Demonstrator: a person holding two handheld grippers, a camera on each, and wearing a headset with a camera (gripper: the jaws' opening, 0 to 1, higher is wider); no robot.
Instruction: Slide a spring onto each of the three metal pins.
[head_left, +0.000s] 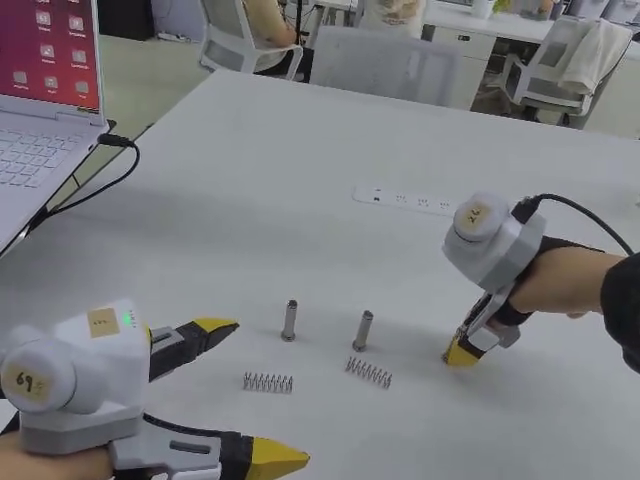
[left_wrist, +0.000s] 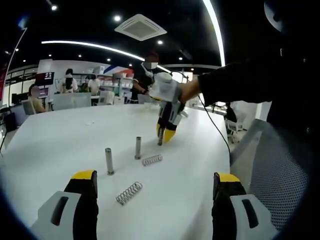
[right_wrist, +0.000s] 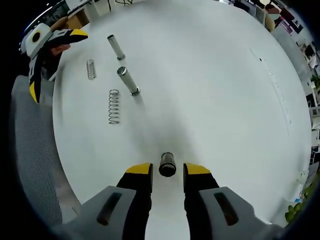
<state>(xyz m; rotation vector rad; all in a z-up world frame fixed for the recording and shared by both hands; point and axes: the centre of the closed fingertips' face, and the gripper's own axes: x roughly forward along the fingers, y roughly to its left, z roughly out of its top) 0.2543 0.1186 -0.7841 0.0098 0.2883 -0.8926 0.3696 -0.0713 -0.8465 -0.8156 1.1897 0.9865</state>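
Main risk: the third pin (right_wrist: 167, 164) stands free on the tabletop (head_left: 300, 180), slim and on a small foot, with the right claw (right_wrist: 167, 171) straddling it from above. Any sideways drift or twist when that claw lifts would likely tip it, and a tip snagging the coils could drag the spring back off. Ribbing round the pin's top reads as a spring on it, though the fisheye angle is too steep to say whether it sits fully down. Right claw: narrowly parted, a thin gap showing either side of the pin, so released rather than clenched, tips down at or near the tabletop surface. Second risk: the bare pin (head_left: 290, 320) and second bare pin (head_left: 363, 330) stand upright close together toward the near edge. Each has a spring lying just in front: loose spring (head_left: 268, 381), second loose spring (head_left: 369, 372). Springs are round and light. Pinched off-centre they may roll or squirt away, and a claw reaching in could knock the neighbouring pin. Left claw (left_wrist: 156, 176): spread wide, holding nothing, touching nothing, hovering over the near edge just short of the loose spring. Two pins not yet fitted, by my reading.
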